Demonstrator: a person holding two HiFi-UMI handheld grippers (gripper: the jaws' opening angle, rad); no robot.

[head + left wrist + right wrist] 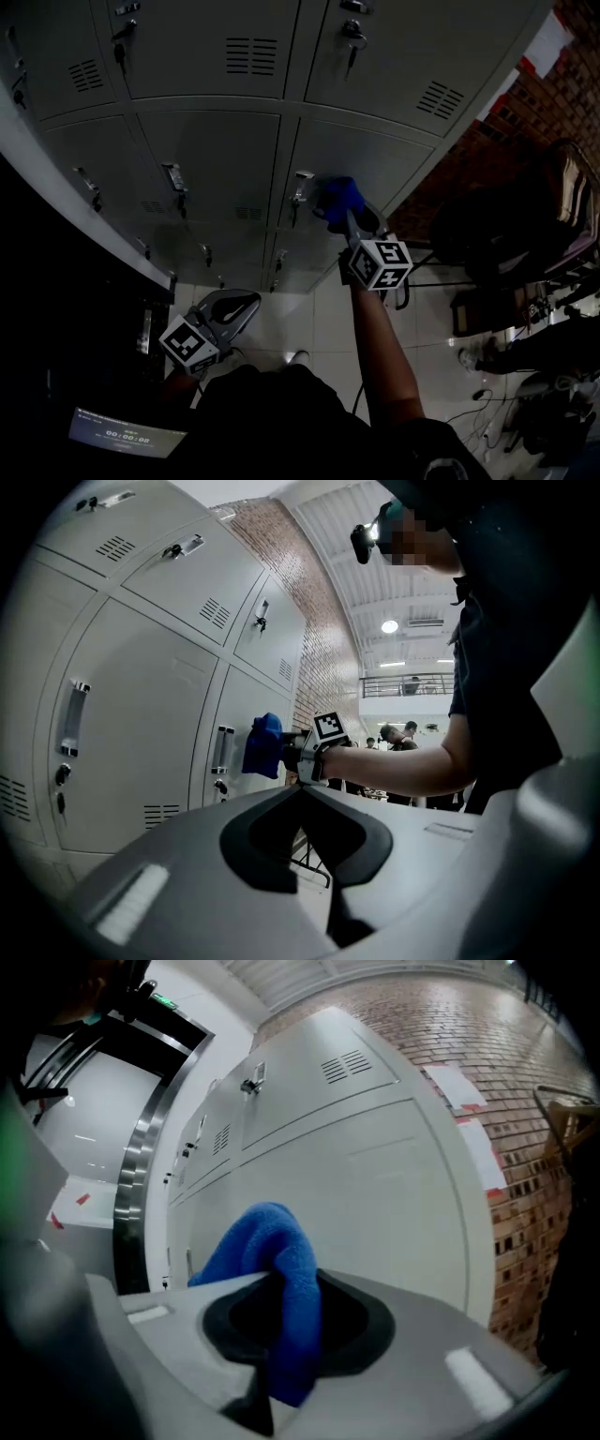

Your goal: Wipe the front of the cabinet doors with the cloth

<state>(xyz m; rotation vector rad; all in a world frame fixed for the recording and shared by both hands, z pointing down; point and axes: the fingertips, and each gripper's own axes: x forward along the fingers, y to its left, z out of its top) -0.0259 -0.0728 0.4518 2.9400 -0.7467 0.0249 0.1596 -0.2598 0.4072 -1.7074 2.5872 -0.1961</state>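
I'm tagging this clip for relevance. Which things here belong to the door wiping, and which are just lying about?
Job: blue cloth; right claw, shut on it; grey cabinet doors.
Lying about: left claw, shut and empty; dark bag; floor cables; small screen.

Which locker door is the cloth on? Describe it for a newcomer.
In the grey bank of lockers, take the column nearest the brick wall. The door is in the middle of three visible rows; only it has a blue cloth held beside its handle by the right gripper.

cloth (281, 1241) end buried in gripper (286, 1330), screen (117, 433) text illegible
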